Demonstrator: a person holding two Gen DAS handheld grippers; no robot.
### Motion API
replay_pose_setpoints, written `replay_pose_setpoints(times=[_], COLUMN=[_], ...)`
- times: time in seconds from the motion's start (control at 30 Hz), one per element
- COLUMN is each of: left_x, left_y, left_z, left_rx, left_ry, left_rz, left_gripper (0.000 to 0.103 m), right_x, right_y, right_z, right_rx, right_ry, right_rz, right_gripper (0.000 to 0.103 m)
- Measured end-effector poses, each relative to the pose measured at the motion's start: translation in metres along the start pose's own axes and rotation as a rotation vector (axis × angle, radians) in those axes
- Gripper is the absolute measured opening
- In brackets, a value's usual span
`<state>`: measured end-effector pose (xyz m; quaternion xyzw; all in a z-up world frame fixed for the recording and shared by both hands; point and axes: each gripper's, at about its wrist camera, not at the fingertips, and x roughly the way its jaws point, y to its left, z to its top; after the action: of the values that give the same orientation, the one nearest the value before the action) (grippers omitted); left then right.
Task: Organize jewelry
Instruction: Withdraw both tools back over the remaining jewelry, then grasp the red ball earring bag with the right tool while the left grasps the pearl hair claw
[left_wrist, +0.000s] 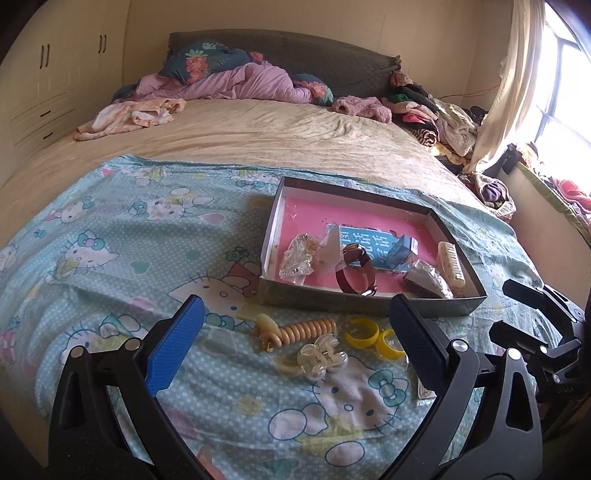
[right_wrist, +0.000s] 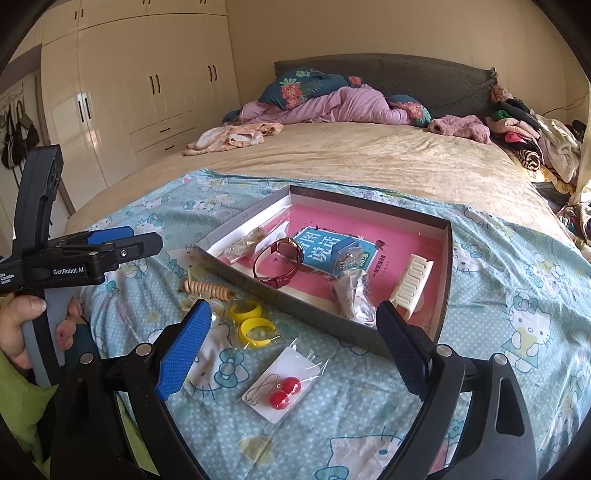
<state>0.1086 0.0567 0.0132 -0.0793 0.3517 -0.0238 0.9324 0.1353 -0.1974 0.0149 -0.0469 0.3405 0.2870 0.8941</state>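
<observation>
A shallow grey box (left_wrist: 369, 303) (right_wrist: 280, 295) with a pink floor lies on the Hello Kitty sheet. In it are a red-strap watch (left_wrist: 355, 275) (right_wrist: 279, 262), a cream comb (left_wrist: 451, 264) (right_wrist: 410, 286), a small blue box (left_wrist: 400, 251) and bagged pieces. In front lie a gold spiral hair tie (left_wrist: 301, 330) (right_wrist: 208, 290), a clear claw clip (left_wrist: 321, 360), yellow rings (left_wrist: 373, 336) (right_wrist: 251, 321) and a card of red ball earrings (right_wrist: 282, 384). My left gripper (left_wrist: 295, 339) is open above the loose pieces. My right gripper (right_wrist: 291, 341) is open above the earring card.
The sheet (left_wrist: 110, 258) covers the near part of a beige bed (left_wrist: 258, 129). Rumpled bedding and pillows (left_wrist: 236, 77) lie at the headboard, a clothes pile (left_wrist: 436, 114) at the right. Wardrobes (right_wrist: 140, 92) stand left, a window with curtain (left_wrist: 524, 74) right.
</observation>
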Motion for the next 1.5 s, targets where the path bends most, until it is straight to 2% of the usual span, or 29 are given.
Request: replay_pose_setpoints(times=[0.4, 0.73, 1.23, 1.37, 1.4, 1.43, 1.5], left_x=[0.006, 0.02, 0.043, 0.052, 0.054, 0.056, 0.061], left_y=[0.017, 0.008, -0.005, -0.006, -0.007, -0.007, -0.008], left_z=[-0.026, -0.047, -0.057, -0.058, -0.058, -0.058, -0.057], left_rx=[-0.019, 0.001, 0.022, 0.016, 0.015, 0.013, 0.004], left_ry=[0.065, 0.135, 0.195, 0.209, 0.211, 0.212, 0.219], left_rz=[0.009, -0.014, -0.051, -0.062, -0.063, -0.064, -0.07], left_gripper=[0.093, 0.093, 0.092, 0.088, 0.086, 0.086, 0.079], right_x=[0.018, 0.038, 0.072, 0.08, 0.08, 0.08, 0.078], right_y=[0.011, 0.018, 0.016, 0.019, 0.018, 0.017, 0.013], right_z=[-0.026, -0.045, -0.065, -0.066, -0.066, -0.067, -0.067], right_rx=[0.003, 0.018, 0.066, 0.019, 0.013, 0.01, 0.013], right_ry=[0.086, 0.157, 0.237, 0.216, 0.206, 0.201, 0.194], right_rz=[0.022, 0.031, 0.035, 0.007, 0.009, 0.011, 0.019], right_gripper=[0.09, 0.09, 0.089, 0.069, 0.061, 0.06, 0.049])
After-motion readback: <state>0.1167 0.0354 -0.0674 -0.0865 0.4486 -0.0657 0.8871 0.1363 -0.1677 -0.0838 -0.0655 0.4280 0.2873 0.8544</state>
